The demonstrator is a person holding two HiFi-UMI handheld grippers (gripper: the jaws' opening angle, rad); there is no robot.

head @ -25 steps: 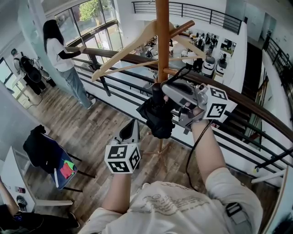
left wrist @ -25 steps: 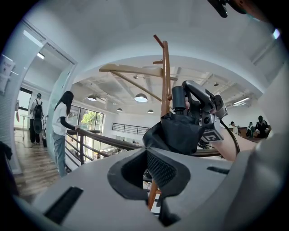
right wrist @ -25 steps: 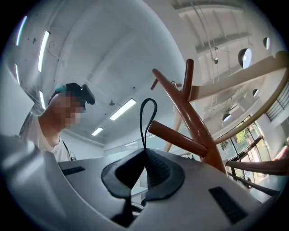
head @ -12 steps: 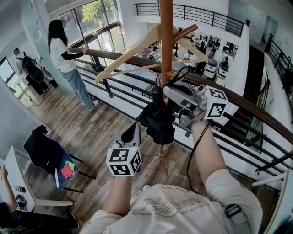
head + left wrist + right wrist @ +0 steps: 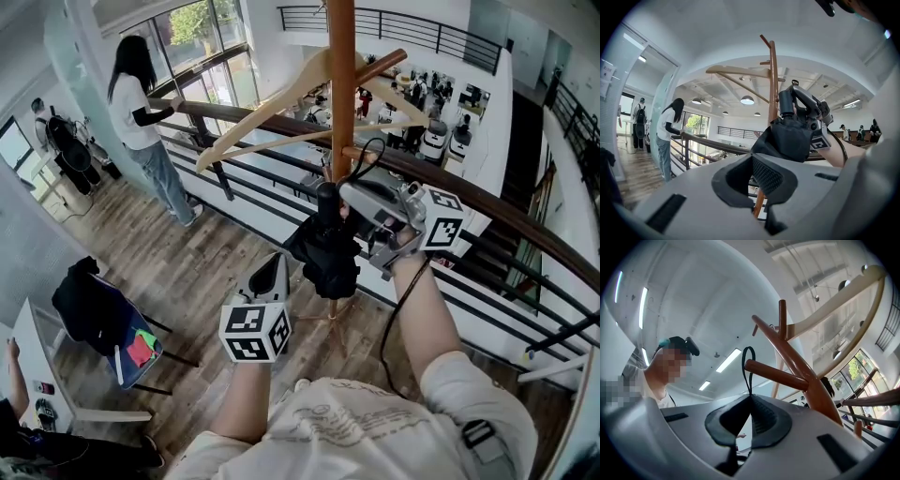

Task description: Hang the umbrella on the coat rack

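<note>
The wooden coat rack's pole [image 5: 342, 84] rises in front of me, with a wooden hanger [image 5: 272, 112] on one peg. A folded black umbrella [image 5: 328, 253] hangs beside the pole, below my right gripper [image 5: 347, 192]. That gripper is shut on the umbrella's thin black strap loop [image 5: 742, 364]. In the right gripper view the loop stands up from my right gripper [image 5: 750, 401], right at the tip of an angled peg [image 5: 778, 376]. I cannot tell whether the loop is over the peg. My left gripper [image 5: 272, 267] sits lower left of the umbrella, shut and empty, and looks at the umbrella [image 5: 787, 138].
A dark railing with a wooden handrail [image 5: 487, 202] runs behind the rack, with a drop to a lower floor beyond. A person [image 5: 141, 122] stands at the rail at the far left. A chair with dark clothes [image 5: 94, 314] stands at the lower left.
My right gripper has rolled a little and shifted slightly with the umbrella close by the pole. The left gripper has stayed put. The person at the rail has shifted a bit.
</note>
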